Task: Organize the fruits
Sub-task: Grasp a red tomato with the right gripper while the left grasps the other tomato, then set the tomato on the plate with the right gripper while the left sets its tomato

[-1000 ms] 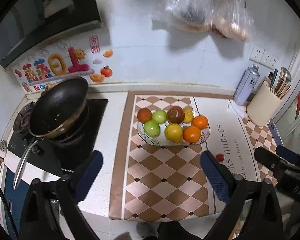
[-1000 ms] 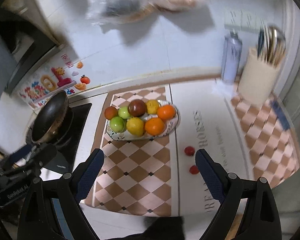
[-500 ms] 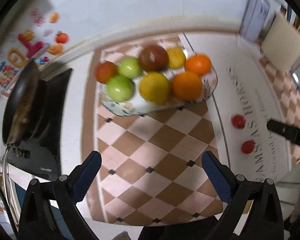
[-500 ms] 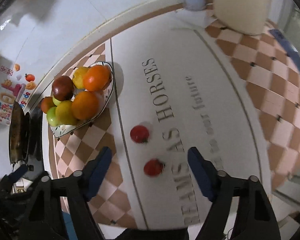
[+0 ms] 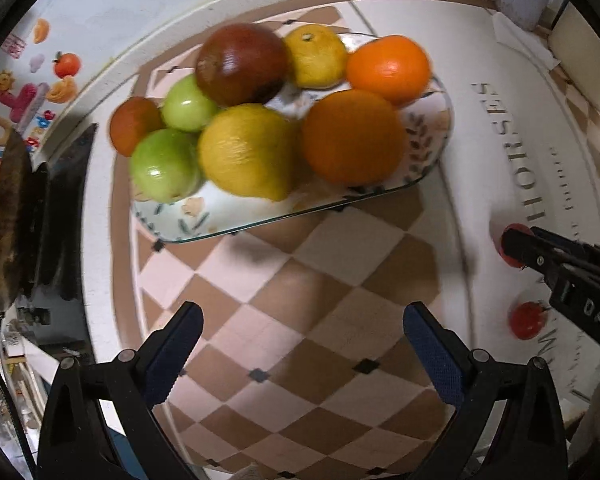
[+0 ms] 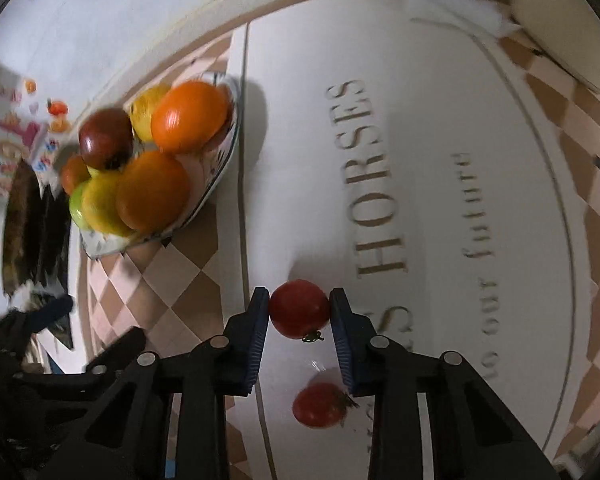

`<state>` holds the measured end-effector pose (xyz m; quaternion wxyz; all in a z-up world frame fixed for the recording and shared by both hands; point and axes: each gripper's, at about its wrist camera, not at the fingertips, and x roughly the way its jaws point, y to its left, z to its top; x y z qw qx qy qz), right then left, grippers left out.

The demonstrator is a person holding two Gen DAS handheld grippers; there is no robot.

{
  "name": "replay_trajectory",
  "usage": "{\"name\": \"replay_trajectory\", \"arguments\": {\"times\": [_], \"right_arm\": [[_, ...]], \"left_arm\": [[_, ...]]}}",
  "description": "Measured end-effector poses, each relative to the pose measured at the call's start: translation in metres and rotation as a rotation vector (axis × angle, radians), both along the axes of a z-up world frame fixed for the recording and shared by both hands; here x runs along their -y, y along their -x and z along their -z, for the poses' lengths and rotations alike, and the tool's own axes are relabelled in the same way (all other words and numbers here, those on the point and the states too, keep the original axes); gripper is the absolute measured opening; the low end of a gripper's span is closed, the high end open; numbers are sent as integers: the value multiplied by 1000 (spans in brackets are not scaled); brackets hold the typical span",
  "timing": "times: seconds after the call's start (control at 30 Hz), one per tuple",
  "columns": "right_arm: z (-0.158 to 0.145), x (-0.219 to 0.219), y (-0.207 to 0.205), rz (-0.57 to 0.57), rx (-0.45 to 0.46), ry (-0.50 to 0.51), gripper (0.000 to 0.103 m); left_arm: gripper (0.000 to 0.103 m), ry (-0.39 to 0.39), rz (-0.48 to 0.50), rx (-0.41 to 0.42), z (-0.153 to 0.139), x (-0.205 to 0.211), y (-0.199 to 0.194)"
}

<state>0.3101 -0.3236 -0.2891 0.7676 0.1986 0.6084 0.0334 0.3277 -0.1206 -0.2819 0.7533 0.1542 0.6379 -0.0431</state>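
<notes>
A patterned glass plate [image 5: 228,216] holds oranges, lemons, green apples and a dark red fruit; it also shows in the right wrist view [image 6: 216,172]. Two small red tomatoes lie on the counter mat. My right gripper [image 6: 300,314] has its pads closed against the sides of the nearer-to-plate tomato [image 6: 299,314], which sits on the mat. The second tomato [image 6: 319,405] lies just below it, under the gripper. In the left wrist view the right gripper's [image 5: 516,246] fingers cover the first tomato [image 5: 504,248]; the second [image 5: 527,320] lies free. My left gripper [image 5: 300,348] is open and empty, in front of the plate.
A black pan [image 5: 8,216] on a dark stove stands left of the plate. A cream utensil holder [image 6: 564,16] and a spray can stand at the back right. The wall runs right behind the plate. The mat [image 6: 380,184] bears large printed letters.
Both grippers have moved down and closer to the counter. My right gripper has closed from wide open onto the tomato. The left gripper has neared the plate and stays open.
</notes>
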Motion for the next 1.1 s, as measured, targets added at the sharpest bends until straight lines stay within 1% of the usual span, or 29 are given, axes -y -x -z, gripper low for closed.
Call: {"name": "replay_trajectory", "arguments": {"times": [0.1, 0.17, 0.23, 0.33, 0.37, 0.43, 0.47, 0.5, 0.53, 0.57, 0.6, 0.63, 0.7, 0.8, 0.9, 1.0, 1.1], "right_arm": [[-12, 28, 16, 87, 13, -5, 33], [-15, 46, 28, 138, 4, 8, 33], [-11, 59, 38, 172, -14, 17, 33], [-5, 72, 51, 206, -40, 34, 33], [-5, 77, 55, 217, -43, 37, 33], [-5, 83, 63, 241, -46, 37, 33], [-4, 85, 65, 251, -47, 37, 33], [-4, 87, 68, 265, -48, 37, 33], [-3, 90, 70, 271, -48, 36, 33], [-3, 91, 71, 280, -47, 34, 33], [-4, 92, 72, 282, -46, 34, 33], [-4, 92, 72, 283, -44, 36, 34], [-8, 93, 72, 280, -36, 40, 34], [-17, 90, 68, 268, -13, 45, 34], [-30, 87, 66, 253, 13, 38, 34], [-43, 80, 59, 234, 42, 23, 33], [-51, 65, 51, 197, 63, 1, 33]], "left_arm": [[102, 76, 34, -35, -2, 21, 2], [102, 124, 79, -80, 1, 41, 6], [102, 170, 141, -137, 8, 65, 13], [102, 191, 224, -173, 17, 93, 23], [101, 192, 253, -177, 20, 101, 27], [90, 204, 292, -186, 26, 114, 32], [78, 206, 302, -192, 28, 118, 33], [64, 207, 315, -200, 31, 123, 35], [57, 208, 327, -208, 35, 128, 36], [45, 204, 341, -212, 39, 132, 38], [40, 197, 348, -212, 41, 134, 38], [36, 197, 369, -183, 39, 137, 41], [25, 186, 392, -173, 39, 141, 44], [25, 190, 390, -172, 40, 138, 44], [25, 213, 354, -158, 34, 123, 39], [25, 256, 294, -147, 19, 95, 27], [25, 302, 206, -118, 0, 59, 13]]}}
